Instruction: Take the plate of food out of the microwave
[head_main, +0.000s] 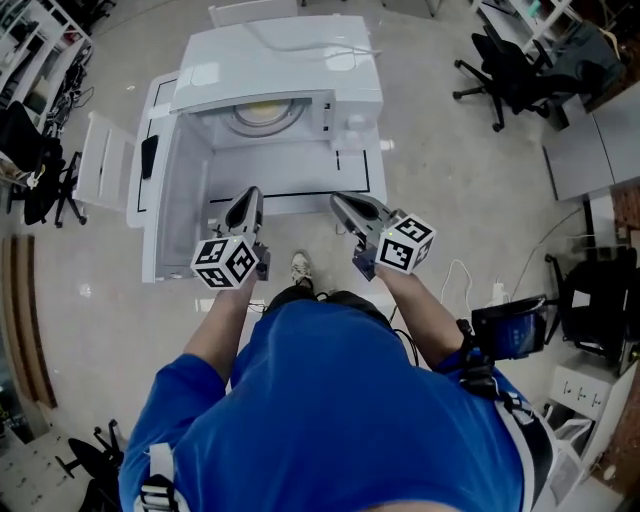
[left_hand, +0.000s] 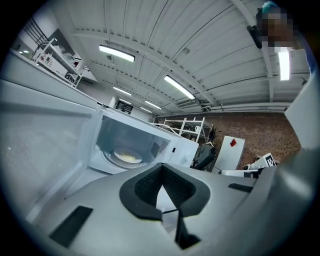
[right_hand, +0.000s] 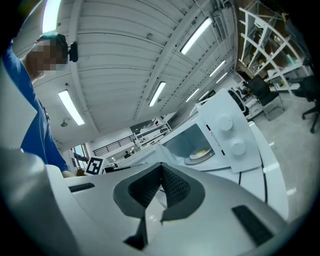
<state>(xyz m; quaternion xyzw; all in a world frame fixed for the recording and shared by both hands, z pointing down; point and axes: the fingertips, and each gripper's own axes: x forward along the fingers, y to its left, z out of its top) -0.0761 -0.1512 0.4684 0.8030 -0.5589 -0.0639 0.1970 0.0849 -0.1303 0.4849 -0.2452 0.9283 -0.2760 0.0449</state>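
Observation:
A white microwave (head_main: 300, 50) stands with its door (head_main: 170, 210) swung open to the left. Inside, on the turntable, sits the plate of pale yellow food (head_main: 262, 112), also visible in the left gripper view as the plate (left_hand: 125, 157) and in the right gripper view as the plate (right_hand: 201, 153). My left gripper (head_main: 247, 197) and right gripper (head_main: 338, 203) hover side by side in front of the cavity, apart from the plate. Both point roughly level toward the opening. The left gripper (left_hand: 161, 182) and the right gripper (right_hand: 161, 175) are shut with nothing between their pads.
The microwave's two dials (right_hand: 227, 132) are on its right panel. It rests on a white surface (head_main: 362, 185). Office chairs (head_main: 510, 70) stand at the far right, and a dark device (head_main: 510, 328) with cables lies on the floor to my right.

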